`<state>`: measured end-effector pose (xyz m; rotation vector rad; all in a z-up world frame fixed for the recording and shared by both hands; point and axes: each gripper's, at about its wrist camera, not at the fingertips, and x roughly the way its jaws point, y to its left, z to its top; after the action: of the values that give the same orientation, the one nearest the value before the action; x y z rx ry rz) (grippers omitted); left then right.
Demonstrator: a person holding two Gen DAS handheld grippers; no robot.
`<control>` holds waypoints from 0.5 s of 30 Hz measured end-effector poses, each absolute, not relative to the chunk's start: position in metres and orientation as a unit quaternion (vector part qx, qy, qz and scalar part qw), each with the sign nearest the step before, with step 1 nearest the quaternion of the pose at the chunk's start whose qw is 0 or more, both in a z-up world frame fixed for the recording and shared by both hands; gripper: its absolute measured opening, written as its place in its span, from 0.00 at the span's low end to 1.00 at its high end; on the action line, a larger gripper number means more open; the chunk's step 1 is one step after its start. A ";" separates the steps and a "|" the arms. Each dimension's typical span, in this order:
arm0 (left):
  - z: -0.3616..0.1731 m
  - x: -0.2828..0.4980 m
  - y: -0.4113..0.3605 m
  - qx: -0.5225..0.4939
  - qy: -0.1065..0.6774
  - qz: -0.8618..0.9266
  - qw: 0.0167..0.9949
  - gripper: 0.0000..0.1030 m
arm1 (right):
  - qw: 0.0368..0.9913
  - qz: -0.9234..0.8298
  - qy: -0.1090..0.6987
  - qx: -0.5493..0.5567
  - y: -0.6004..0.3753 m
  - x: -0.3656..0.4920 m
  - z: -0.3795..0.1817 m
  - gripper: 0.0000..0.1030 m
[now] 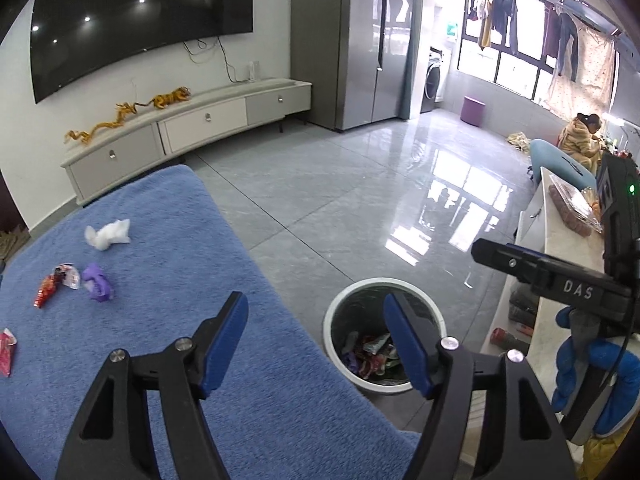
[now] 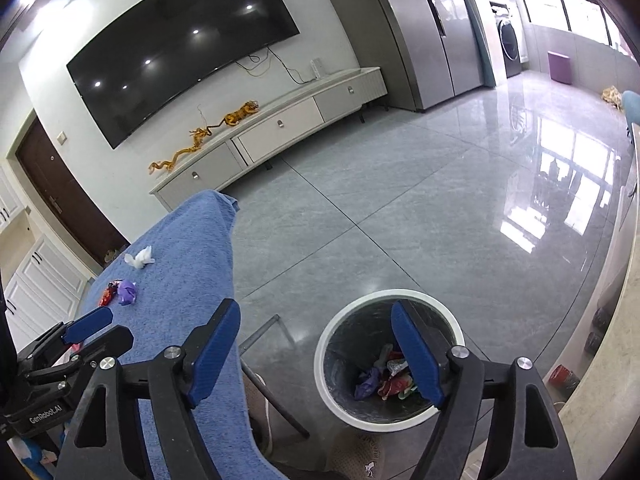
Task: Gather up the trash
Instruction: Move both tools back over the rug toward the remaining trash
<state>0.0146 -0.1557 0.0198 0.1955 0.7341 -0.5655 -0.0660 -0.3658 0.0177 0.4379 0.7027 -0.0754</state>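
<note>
A white-rimmed trash bin [image 1: 335, 312] [image 2: 320, 344] stands on the floor beside a table under a blue towel [image 1: 168, 264] [image 2: 192, 248]; several wrappers lie inside it. On the towel lie a white tissue wad [image 1: 108, 233] [image 2: 140, 258], a purple wrapper [image 1: 97, 282] [image 2: 127, 291], a red wrapper [image 1: 54, 285] [image 2: 109, 293] and another red wrapper [image 1: 6, 351] at the left edge. My left gripper [image 1: 314, 304] is open and empty over the towel's right edge and the bin. My right gripper [image 2: 316, 312] is open and empty above the bin; in the left wrist view it shows only in part [image 1: 552, 276], so I cannot see its fingers there.
A TV cabinet [image 1: 192, 128] with toy dragons stands under a wall TV. A grey fridge [image 1: 360, 40] is behind. A white counter [image 1: 560, 248] runs along the right, with a seated person [image 1: 580, 136] beyond. Glossy tiled floor [image 1: 360, 184] spreads between.
</note>
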 end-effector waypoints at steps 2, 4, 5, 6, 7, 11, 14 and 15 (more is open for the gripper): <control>0.022 0.013 -0.149 0.094 0.349 -0.267 0.893 0.67 | 0.918 -0.035 0.337 0.207 -0.360 -0.066 0.023 0.80; 0.023 0.011 -0.145 0.095 0.343 -0.260 0.898 0.67 | 0.921 -0.033 0.333 0.199 -0.353 -0.066 0.029 0.84; 0.024 0.010 -0.142 0.095 0.340 -0.257 0.900 0.67 | 0.922 -0.033 0.331 0.196 -0.350 -0.066 0.031 0.87; 0.026 0.009 -0.138 0.093 0.337 -0.253 0.902 0.67 | 0.924 -0.032 0.328 0.193 -0.347 -0.066 0.034 0.88; 0.026 0.008 -0.135 0.092 0.334 -0.251 0.904 0.67 | 0.926 -0.032 0.326 0.189 -0.343 -0.066 0.037 0.91; 0.035 0.004 -0.119 0.083 0.307 -0.242 0.917 0.67 | 0.933 -0.031 0.312 0.178 -0.330 -0.067 0.048 1.00; 0.041 0.001 -0.109 0.078 0.291 -0.237 0.924 0.67 | 0.938 -0.026 0.298 0.172 -0.320 -0.068 0.057 1.00; 0.043 0.000 -0.105 0.077 0.289 -0.238 0.924 0.67 | 0.941 -0.026 0.293 0.170 -0.317 -0.068 0.060 1.00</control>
<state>0.0002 -0.1052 0.0426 0.1584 0.5931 -0.4875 -0.0677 -0.3171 0.0602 0.3460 0.5976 -0.0523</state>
